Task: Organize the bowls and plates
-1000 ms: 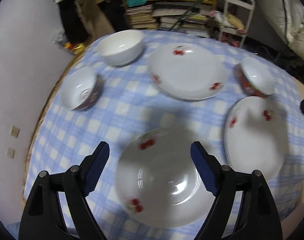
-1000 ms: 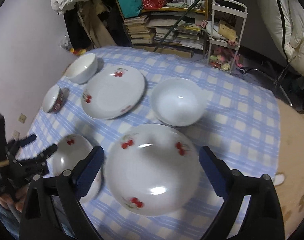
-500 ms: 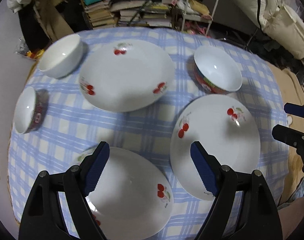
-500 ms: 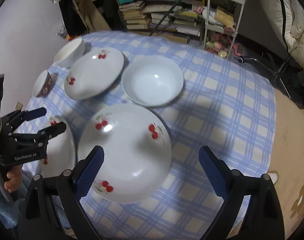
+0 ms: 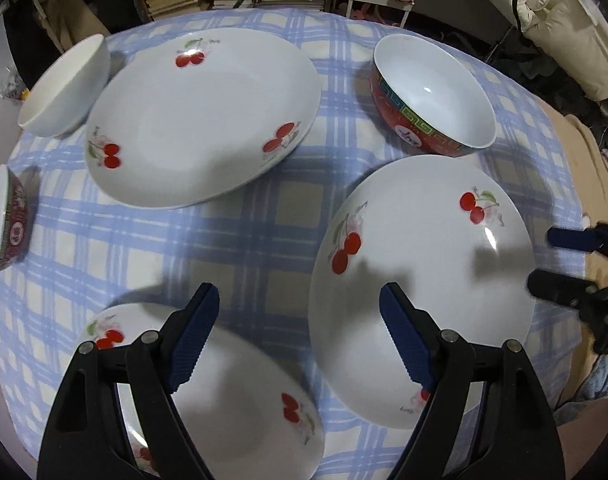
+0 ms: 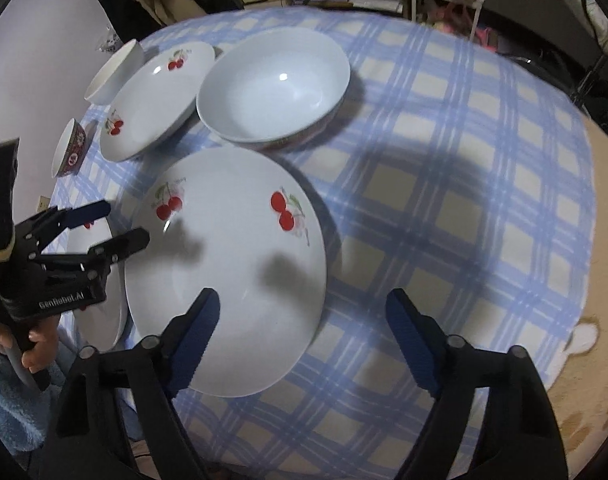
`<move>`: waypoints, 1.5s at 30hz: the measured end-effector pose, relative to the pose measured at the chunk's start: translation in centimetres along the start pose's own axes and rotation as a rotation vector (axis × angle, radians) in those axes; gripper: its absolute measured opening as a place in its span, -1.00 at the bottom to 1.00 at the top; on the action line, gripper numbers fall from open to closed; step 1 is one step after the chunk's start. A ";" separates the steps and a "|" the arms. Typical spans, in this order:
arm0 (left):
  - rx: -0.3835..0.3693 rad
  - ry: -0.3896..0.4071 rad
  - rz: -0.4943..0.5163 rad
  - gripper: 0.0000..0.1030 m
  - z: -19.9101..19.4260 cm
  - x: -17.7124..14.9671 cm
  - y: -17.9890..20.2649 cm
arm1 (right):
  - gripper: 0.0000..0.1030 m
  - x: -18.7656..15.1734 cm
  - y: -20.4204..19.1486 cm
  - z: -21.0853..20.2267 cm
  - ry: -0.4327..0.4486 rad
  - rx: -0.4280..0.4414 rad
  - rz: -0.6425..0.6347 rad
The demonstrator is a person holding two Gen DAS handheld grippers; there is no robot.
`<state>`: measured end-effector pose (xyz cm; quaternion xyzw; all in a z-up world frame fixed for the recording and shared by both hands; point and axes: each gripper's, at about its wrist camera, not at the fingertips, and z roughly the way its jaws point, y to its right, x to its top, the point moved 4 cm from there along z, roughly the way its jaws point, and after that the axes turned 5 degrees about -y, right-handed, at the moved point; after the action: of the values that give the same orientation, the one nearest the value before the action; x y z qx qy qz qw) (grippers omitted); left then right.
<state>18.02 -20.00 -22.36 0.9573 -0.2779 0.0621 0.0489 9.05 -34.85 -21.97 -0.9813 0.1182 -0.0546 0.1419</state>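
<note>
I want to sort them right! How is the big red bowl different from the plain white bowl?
The big red bowl has red patterned sides; the plain white bowl is white outside too. The red bowl looks wider, the white bowl narrower. Red sits near the right cherry plate, white at the far left. Both are white inside, empty and upright.

A round table (image 6: pixel 444 208) under blue-checked cloth carried three cherry plates (image 5: pixel 199 116), two white bowls (image 5: pixel 61 88) and two red-patterned bowls (image 5: pixel 432 96)

both wrist views steeply downward, sharing cherry plate (image 5: pixel 424 264) (image 6: pixel 223 264)
</note>
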 end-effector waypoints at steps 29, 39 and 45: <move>-0.020 0.003 0.011 -0.60 0.2 -1.1 0.9 | -0.69 0.4 0.5 1.9 -0.025 0.055 0.058; 0.000 0.047 -0.002 -0.59 -4.2 -2.1 -0.7 | -0.73 0.3 -1.1 0.6 -0.012 0.086 0.056; -0.001 0.069 -0.033 -0.59 -5.8 -2.7 -1.9 | -0.75 0.3 -2.9 -1.2 0.030 0.096 0.047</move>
<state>16.25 -16.28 -17.08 0.9591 -0.2601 0.0944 0.0598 9.84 -32.57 -20.01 -0.9694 0.1407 -0.0714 0.1881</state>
